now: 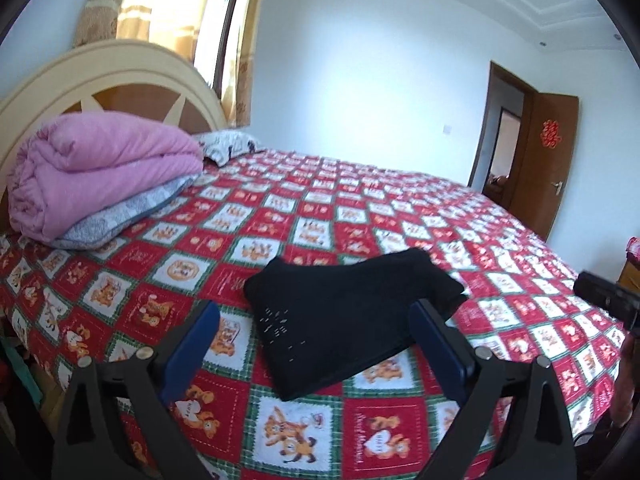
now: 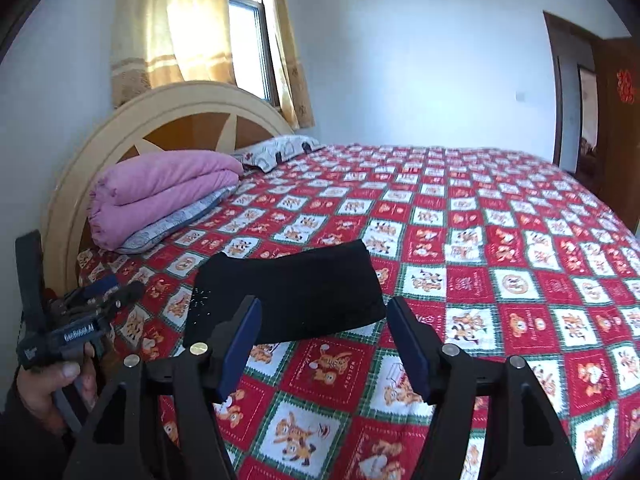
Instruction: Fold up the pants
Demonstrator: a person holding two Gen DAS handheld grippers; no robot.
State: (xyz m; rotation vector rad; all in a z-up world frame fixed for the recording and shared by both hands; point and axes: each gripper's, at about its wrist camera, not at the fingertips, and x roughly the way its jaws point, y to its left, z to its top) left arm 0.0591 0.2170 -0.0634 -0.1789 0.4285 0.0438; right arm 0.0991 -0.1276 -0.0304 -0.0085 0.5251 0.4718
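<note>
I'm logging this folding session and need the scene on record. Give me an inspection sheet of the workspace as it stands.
Surface: red, white and green checked bear-print bedspread, smooth.
Job's things: black fabric pants, folded into a compact bundle, lying on the bedspread near its front edge.
Clutter: folded pink quilt on a grey patterned pillow; white printed pillow by the cream arched headboard.
Grippers: left tongs open, empty; right tongs open, empty; both apart from the pants.
Cables: nothing seen.
Surroundings: yellow curtains at a bright window, open brown wooden door, white walls.
</note>
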